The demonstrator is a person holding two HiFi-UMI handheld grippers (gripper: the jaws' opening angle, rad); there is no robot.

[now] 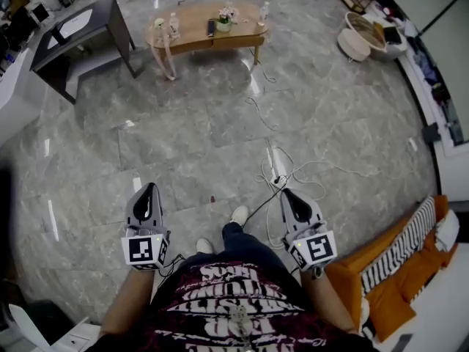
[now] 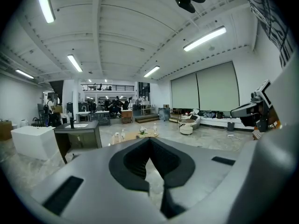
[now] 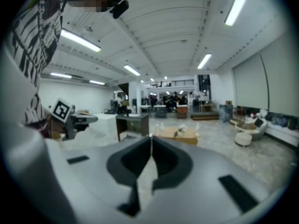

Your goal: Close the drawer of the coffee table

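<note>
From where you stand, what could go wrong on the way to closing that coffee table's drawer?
1. Loose cables lie across the floor just ahead of the shoe; they could trip you.
2. Bottles and flowers stand on the table; a hard shove on the drawer might topple them. The drawer is too far to make out.

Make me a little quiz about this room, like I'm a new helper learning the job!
1. True or false: the left claw is holding a cup.
2. Where is the coffee table? A) touching the claws B) far across the floor C) upside down
3. Fill in: the right claw is ____ (open or shut).

Key: 1 false, it is empty; 2 B; 3 shut.
</note>
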